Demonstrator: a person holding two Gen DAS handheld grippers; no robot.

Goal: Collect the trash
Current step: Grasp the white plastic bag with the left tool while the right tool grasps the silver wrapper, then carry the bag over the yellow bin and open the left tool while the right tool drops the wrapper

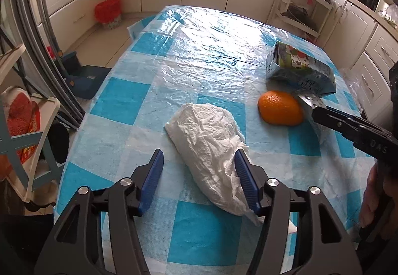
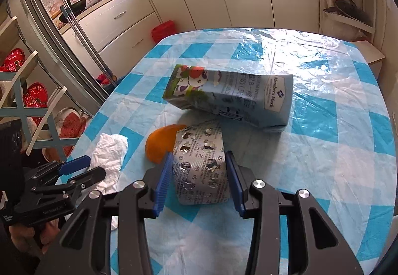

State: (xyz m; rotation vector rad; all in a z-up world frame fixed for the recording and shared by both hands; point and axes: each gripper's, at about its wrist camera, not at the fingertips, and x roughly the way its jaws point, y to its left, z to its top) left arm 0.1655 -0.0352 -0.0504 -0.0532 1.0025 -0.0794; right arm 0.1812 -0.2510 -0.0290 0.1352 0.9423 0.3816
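A crumpled white tissue [image 1: 206, 140] lies on the blue-checked table cover [image 1: 199, 51]. My left gripper [image 1: 199, 153] stands open around its near end; the right pad touches the paper, the left pad is apart from it. An orange [image 1: 279, 108] and a milk carton [image 1: 296, 68] on its side lie further right. In the right wrist view, my right gripper [image 2: 199, 154] is shut on a silver blister pack [image 2: 201, 163], both pads on its edges, just in front of the orange [image 2: 159, 145] and the carton [image 2: 231, 98]. The left gripper [image 2: 93, 165] and the tissue [image 2: 109, 150] show at the left.
A red bin [image 1: 108, 12] stands on the floor beyond the table's far left corner, with a blue stool [image 1: 87, 81] nearer. A rack with red slippers [image 2: 34, 98] is at the left. Cabinets line the far wall.
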